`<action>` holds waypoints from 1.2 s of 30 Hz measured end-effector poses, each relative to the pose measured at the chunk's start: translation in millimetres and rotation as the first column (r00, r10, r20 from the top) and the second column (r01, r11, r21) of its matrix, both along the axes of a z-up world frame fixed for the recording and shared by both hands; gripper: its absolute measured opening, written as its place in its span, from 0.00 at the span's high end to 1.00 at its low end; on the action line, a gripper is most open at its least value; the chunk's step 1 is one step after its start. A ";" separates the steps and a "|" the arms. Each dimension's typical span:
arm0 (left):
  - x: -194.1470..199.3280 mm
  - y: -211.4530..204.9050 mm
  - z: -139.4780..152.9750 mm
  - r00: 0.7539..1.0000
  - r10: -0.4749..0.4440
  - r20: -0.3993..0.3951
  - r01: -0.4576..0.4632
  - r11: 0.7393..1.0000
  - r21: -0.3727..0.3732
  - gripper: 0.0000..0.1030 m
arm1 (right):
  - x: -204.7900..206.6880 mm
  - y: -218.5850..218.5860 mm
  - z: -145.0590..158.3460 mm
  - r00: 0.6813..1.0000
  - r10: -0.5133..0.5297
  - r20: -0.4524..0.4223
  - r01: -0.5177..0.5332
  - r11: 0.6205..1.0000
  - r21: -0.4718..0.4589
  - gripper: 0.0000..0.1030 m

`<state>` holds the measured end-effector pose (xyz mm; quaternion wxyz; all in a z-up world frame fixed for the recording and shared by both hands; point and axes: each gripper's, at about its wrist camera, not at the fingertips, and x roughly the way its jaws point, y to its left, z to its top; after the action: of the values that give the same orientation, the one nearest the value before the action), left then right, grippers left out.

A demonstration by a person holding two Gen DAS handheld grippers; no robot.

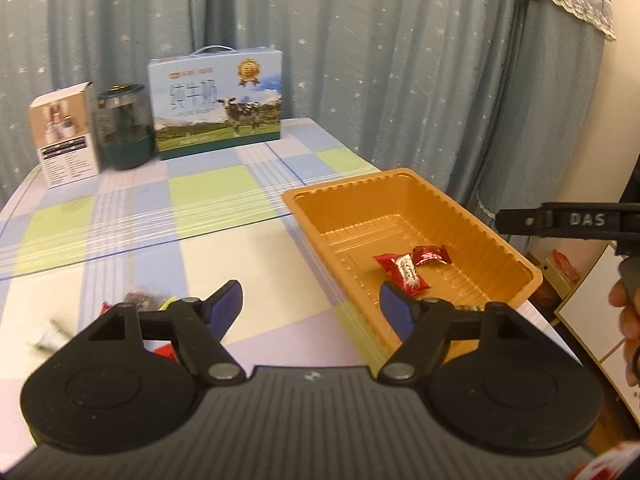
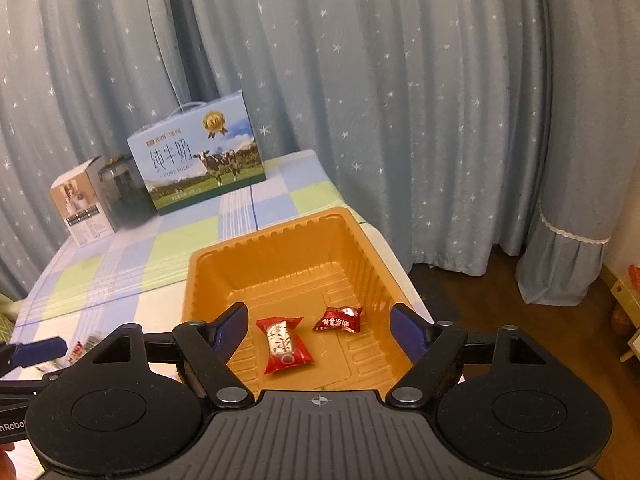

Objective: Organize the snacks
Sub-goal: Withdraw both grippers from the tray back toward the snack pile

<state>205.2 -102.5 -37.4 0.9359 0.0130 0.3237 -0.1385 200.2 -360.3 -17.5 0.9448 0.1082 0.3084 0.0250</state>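
Red-wrapped candies [image 2: 286,345] lie in the orange tray [image 2: 208,280] on the desk [image 1: 248,272]; more wait loose beside the left gripper [image 1: 310,306]; both grippers' jaws spread wide, empty; the right gripper [image 2: 318,326] hovers over the tray; light, crinkly, slippery, they are likely best pinched across the middle.

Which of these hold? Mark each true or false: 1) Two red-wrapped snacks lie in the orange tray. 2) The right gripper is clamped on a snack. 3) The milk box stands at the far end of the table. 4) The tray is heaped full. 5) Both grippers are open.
1) True: two red-wrapped snacks lie on the floor of the orange tray.
2) False: the right gripper is open, holding nothing.
3) True: the milk box stands upright near the curtain.
4) False: the tray holds only those two pieces.
5) True: the left gripper is open too.
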 end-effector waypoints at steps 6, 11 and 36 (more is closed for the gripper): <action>-34.3 22.3 11.9 0.999 0.045 0.001 -0.045 0.999 -0.007 0.27 | -35.1 23.3 19.7 1.000 0.015 0.002 -0.015 1.000 -0.009 0.24; -63.4 44.2 21.4 0.996 0.086 -0.003 -0.086 0.996 -0.009 0.27 | -61.3 47.2 33.9 0.999 0.039 0.015 -0.039 0.999 -0.004 0.24; -134.6 133.5 33.6 0.963 0.268 -0.008 -0.268 0.963 -0.003 0.18 | -108.4 136.2 19.2 0.984 0.175 -0.036 -0.175 0.984 -0.017 0.24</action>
<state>70.6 31.0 -3.7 0.9448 -0.0332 0.3257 -0.0112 91.8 -224.1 1.7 0.9345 0.0714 0.3331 0.1029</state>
